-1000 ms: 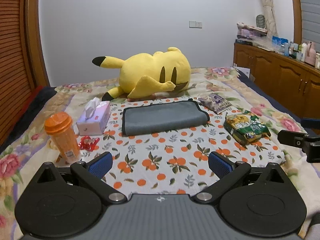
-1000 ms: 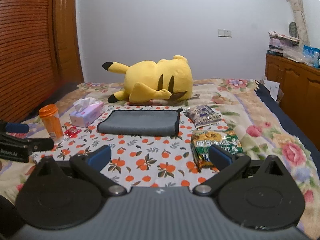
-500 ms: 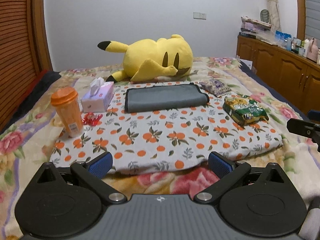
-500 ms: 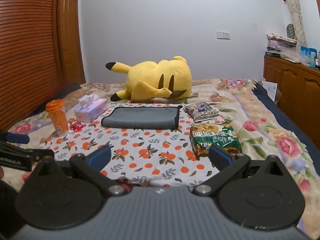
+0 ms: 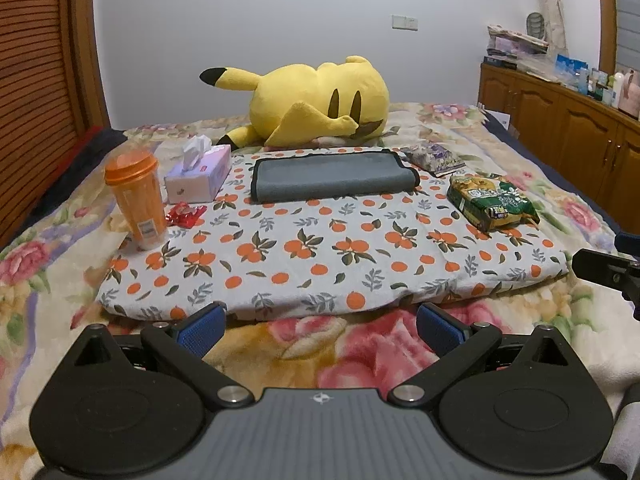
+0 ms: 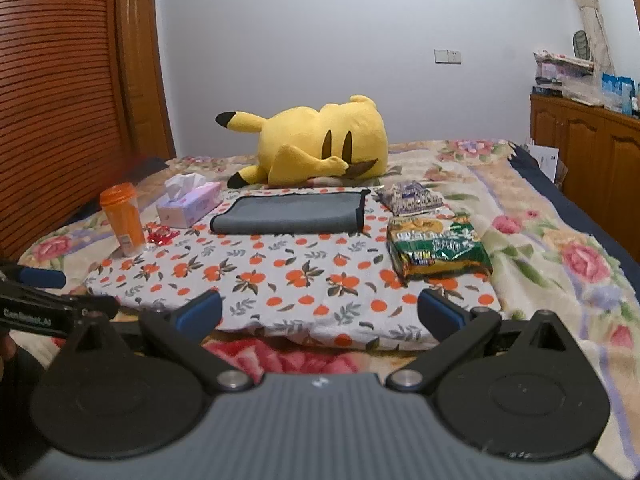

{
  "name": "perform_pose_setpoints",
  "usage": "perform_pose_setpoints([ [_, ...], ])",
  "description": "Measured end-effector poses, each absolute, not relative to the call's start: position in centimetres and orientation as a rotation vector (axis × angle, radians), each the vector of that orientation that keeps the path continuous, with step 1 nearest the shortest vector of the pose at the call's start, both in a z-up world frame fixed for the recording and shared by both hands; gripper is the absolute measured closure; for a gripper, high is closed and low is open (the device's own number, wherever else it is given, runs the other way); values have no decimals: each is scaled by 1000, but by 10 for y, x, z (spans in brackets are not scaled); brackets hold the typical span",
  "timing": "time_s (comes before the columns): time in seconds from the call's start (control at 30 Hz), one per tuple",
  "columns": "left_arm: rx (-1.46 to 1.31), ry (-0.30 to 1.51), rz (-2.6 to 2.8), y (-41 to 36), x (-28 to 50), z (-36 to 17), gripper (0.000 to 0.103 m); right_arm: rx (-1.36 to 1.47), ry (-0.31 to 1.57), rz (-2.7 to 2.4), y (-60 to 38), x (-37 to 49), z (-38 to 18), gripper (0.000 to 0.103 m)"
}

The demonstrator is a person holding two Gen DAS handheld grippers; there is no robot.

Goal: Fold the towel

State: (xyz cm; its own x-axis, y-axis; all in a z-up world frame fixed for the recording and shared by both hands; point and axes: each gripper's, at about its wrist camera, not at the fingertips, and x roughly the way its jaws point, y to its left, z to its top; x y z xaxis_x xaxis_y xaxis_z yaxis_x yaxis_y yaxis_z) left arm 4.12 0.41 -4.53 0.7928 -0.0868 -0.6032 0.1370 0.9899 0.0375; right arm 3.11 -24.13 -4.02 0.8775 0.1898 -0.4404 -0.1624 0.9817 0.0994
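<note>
Both grippers have drawn back toward the foot of the bed since a second ago, so the flowered blanket [image 5: 328, 344] now shows below the orange-print cloth [image 5: 320, 256]. Each of the two, the left gripper [image 5: 320, 326] and the right gripper [image 6: 320, 314], has its blue pads spread wide apart with nothing between them, touching nothing. The bed [image 6: 560, 240] fills the room's middle, with slatted wooden doors [image 6: 60, 100] on the left and a wooden cabinet [image 5: 568, 128] on the right. A yellow plush [image 5: 316, 104] lies at the far end. Just in front of it, the grey towel [image 5: 332, 178] rests on the cloth, apparently folded already. A tissue box [image 5: 198, 178], an orange cup [image 5: 136, 200] and a green snack bag [image 5: 492, 202] flank it.
</note>
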Motion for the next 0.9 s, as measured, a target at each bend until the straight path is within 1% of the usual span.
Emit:
perform_pose_setpoints([
  [0.4, 86, 666, -111, 2, 30, -59, 0, 66, 484, 173, -246, 28, -50, 0],
  [0.6, 92, 662, -112, 0, 27, -58, 0, 64, 491, 159, -249, 26, -53, 0],
  [0.9, 90, 619, -108, -1, 21, -51, 0, 65, 447, 155, -250, 22, -46, 0],
])
